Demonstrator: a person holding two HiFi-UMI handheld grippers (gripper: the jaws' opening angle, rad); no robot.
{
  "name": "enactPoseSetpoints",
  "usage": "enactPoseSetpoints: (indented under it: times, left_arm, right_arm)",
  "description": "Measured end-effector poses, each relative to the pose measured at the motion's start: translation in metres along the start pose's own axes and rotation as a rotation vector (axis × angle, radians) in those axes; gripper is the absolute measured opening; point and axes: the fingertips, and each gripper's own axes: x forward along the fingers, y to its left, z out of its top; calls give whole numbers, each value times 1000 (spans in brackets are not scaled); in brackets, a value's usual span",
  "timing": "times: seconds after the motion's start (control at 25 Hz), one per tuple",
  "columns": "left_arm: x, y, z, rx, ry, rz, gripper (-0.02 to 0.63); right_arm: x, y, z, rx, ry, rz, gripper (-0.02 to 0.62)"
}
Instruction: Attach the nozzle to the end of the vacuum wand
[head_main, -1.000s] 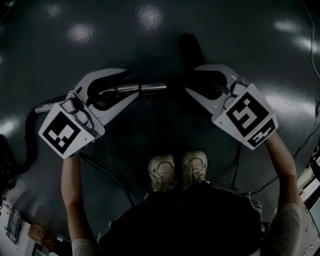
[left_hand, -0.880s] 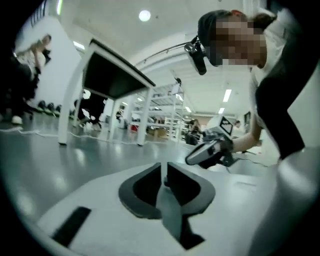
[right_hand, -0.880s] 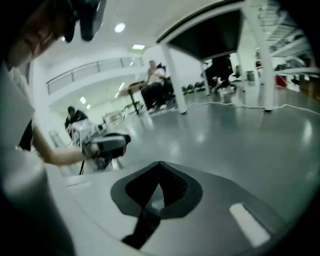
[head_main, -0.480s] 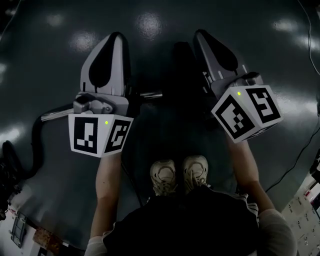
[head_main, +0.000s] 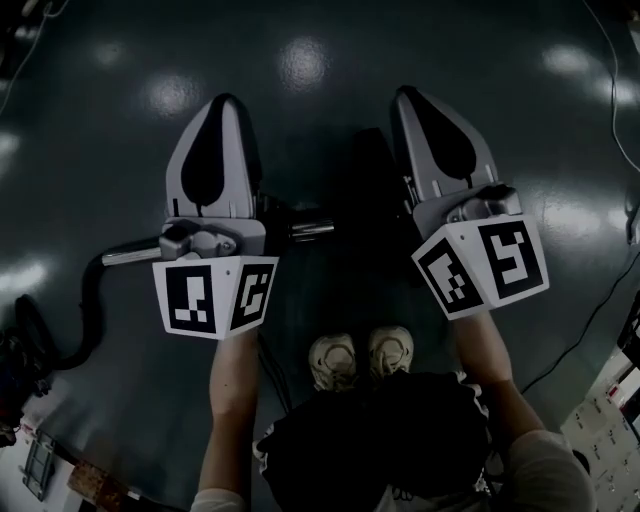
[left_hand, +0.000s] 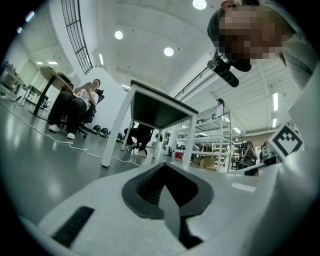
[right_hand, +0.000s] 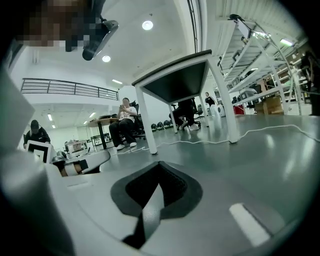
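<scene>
L gripper: jaws shut tight, nothing between them. R gripper: same, jaws pressed together, empty. Both point away from the person, side by side, well apart.

Shiny metal vacuum wand lies crosswise on the dark glossy floor. In the head view the L gripper covers its middle; one stretch shows left of the gripper and the free end pokes out on the right, into the gap betw. the two grippers. A black ribbed hose curves off its left end toward the frame edge. Black elongated nozzle lies on the floor betw. the grippers, just beyond the wand's free end and close to the R gripper's inner side; outline dim, can't tell whether it touches the wand. Neither gripper holds either part.

Each gripper carries a white cube w/ black square markers, L and R, nearest the person. Pale sneakers stand below the wand's end. A thin black cable runs over the floor at right.

Both gripper views look across the room: a white-legged table w/ dark top, a seated person, a white cable on the floor, metal shelving.
</scene>
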Motion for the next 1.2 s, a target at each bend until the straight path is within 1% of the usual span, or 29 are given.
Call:
enactPoseSetpoints:
  times: [0.08,0.16,0.2,0.28,0.44,0.48,0.52,0.56,0.6,0.64,0.68,0.76,0.92,1.04,1.2]
  left_arm:
    - [6,-15,68,-1,-10,-4,2]
    - [10,-41,160,23,-25,-10,2]
    - [12,-57,213,29,-36,-12,2]
    - [14,-94,330,10,-57,-11,2]
    - [-2,-176,590,-37,-76,9,2]
    - [-6,-195,649,-29,-82,9,2]
    - [-11,-214,701,0,-87,8,2]
    - [-15,-233,746,43,-94,4,3]
    - [-20,-249,782,79,-105,-5,3]
    - [-25,-263,810,96,-120,-20,3]
    - [-32,-274,828,96,-136,-36,3]
    - [-46,-293,848,83,-163,-70,2]
    - [-73,-322,861,89,-198,-105,2]
    - [-83,-343,864,105,-211,-129,2]
    - [-90,-355,867,126,-217,-146,2]
  right_arm:
    - [-12,18,66,1,-5,-2,8]
    - [-32,43,156,-12,-13,5,8]
    - [-45,57,207,-27,-16,7,8]
    - [-80,88,319,-51,-14,5,6]
    - [-169,162,559,-89,-2,-32,8]
    - [-189,179,615,-91,-13,-37,8]
    - [-209,195,666,-89,-31,-36,8]
    - [-228,209,711,-87,-55,-32,8]
    - [-245,221,748,-92,-84,-29,8]
    - [-260,232,777,-100,-115,-24,8]
    - [-273,242,797,-106,-145,-13,8]
    - [-294,258,815,-103,-193,23,8]
    - [-320,271,811,-91,-201,55,8]
    - [-335,276,808,-78,-207,58,6]
    - [-343,286,810,-95,-219,61,6]
